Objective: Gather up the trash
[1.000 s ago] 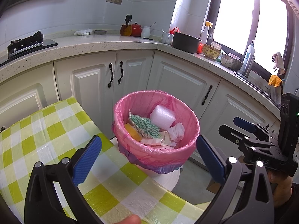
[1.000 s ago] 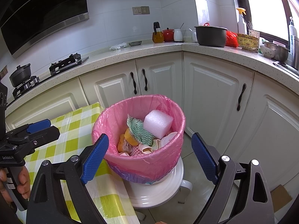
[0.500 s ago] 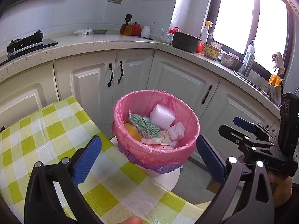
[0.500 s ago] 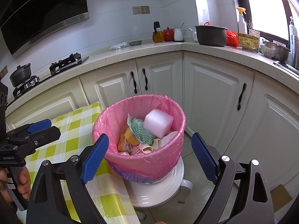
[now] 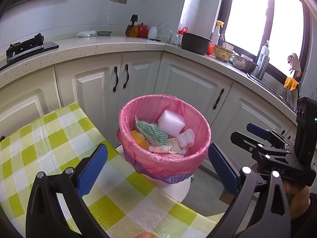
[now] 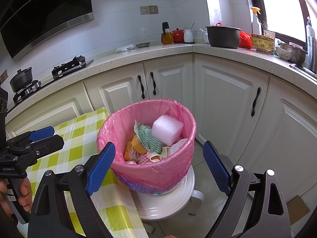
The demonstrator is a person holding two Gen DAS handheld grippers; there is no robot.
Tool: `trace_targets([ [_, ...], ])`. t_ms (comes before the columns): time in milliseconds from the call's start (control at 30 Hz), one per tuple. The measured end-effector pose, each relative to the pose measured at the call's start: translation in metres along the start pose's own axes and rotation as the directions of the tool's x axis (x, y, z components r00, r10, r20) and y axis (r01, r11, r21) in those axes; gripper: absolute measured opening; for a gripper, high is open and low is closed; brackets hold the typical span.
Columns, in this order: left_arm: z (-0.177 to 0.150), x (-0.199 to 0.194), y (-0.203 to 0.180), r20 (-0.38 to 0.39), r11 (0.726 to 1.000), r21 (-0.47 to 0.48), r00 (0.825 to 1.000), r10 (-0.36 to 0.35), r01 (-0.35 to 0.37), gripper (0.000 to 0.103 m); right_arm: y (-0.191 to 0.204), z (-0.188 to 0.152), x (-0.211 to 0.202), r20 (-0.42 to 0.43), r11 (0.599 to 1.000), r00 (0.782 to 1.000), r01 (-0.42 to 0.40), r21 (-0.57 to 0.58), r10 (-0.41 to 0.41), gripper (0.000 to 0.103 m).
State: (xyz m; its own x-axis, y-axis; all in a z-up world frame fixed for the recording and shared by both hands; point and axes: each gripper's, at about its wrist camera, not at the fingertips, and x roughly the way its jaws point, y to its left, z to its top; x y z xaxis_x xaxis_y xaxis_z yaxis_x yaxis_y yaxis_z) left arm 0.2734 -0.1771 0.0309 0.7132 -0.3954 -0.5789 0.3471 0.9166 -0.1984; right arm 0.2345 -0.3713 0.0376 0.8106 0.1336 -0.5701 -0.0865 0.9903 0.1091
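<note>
A bin with a pink liner (image 5: 168, 158) (image 6: 158, 170) stands on a white stool (image 6: 174, 200) beside the table. It holds a white foam block (image 5: 171, 122) (image 6: 167, 128), a green zigzag cloth (image 5: 152, 131) (image 6: 147, 136), an orange piece (image 5: 139, 139) and crumpled white scraps (image 5: 186, 138). My left gripper (image 5: 158, 170) is open and empty, hovering just before the bin. My right gripper (image 6: 158, 166) is open and empty, straddling the bin's near side. Each gripper shows in the other's view: the right (image 5: 263, 138), the left (image 6: 41, 138).
A table with a green-and-white checked cloth (image 5: 49, 142) (image 6: 79, 138) lies left of the bin. White cabinets (image 6: 227, 99) and a speckled counter (image 5: 99, 45) with a pot (image 6: 222, 36), jars and a stove (image 6: 69, 66) curve behind.
</note>
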Motion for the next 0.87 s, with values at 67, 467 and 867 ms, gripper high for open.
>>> trace_targets([
  [67,0.0005,-0.0001,0.0004,-0.001,1.0,0.001,1.0,-0.001,0.001,0.098,-0.0002,-0.0013,0.0,-0.001,1.0,1.0,0.001,0.0,-0.001,0.085],
  [467,-0.0005,0.002,0.0011,-0.022,1.0,0.031,1.0,-0.002,0.003,0.098,-0.0028,-0.0023,0.002,-0.005,1.0,1.0,0.002,0.006,-0.002,0.085],
  [867,0.003,0.001,0.0035,-0.018,0.999,0.037,1.0,0.013,-0.012,0.098,-0.0031,-0.0015,0.0021,-0.007,1.0,1.0,0.002,0.009,-0.002,0.085],
])
